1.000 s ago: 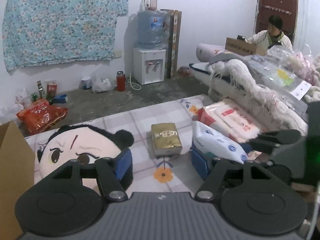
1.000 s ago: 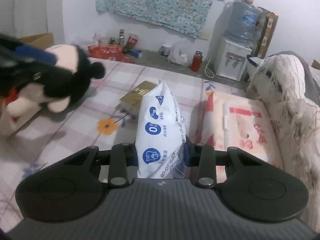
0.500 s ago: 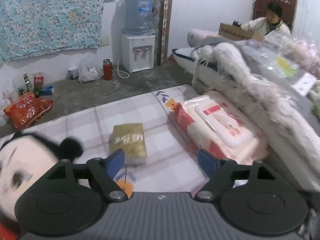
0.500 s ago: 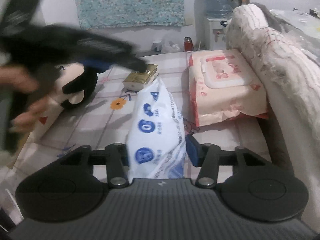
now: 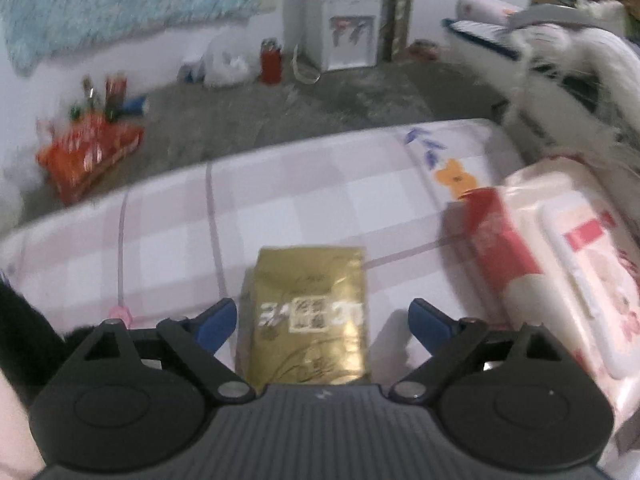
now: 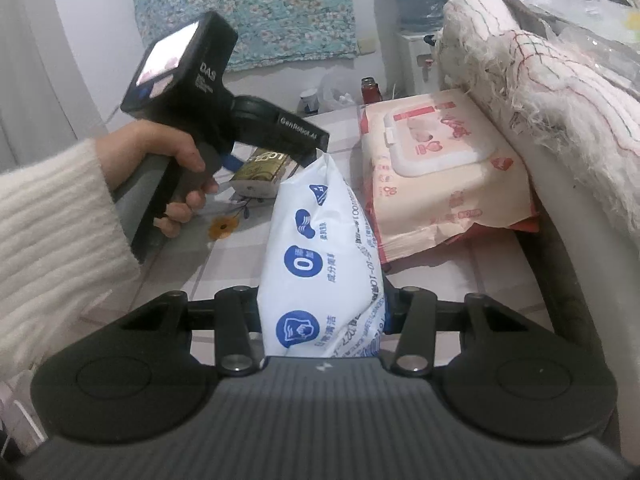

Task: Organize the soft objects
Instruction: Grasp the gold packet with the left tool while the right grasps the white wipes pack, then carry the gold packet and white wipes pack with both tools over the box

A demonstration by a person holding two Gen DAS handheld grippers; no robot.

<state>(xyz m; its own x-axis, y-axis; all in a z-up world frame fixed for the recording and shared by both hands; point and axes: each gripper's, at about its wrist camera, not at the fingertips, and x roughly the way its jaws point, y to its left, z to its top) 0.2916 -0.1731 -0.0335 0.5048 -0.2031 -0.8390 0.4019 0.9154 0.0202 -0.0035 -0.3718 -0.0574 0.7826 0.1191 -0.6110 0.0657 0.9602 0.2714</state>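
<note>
A bed covered with a pink-and-white checked sheet is filling the foreground of a bare-walled room, where a floral cloth is hanging on the far wall and a water dispenser is standing on the grey floor beyond the bed's edge. The left gripper is hovering low over the sheet with its blue-tipped fingers spread wide and holding nothing, and a gold pack is lying flat on the sheet between them, seemingly untouched on either side, though the left wrist view is blurring too much to be sure. From the right wrist view, a bare hand in a white knit sleeve is gripping that gripper's black handle. The right gripper is clamping the lower end of a white pack with blue icons, which is standing upright between its fingers, above the sheet. Just to the right of it, a large pink wipes pack with a flip lid is lying on the bed, pressing against a rolled, fraying white blanket at the right edge. A black plush edge is showing at the far left of the left wrist view.
</note>
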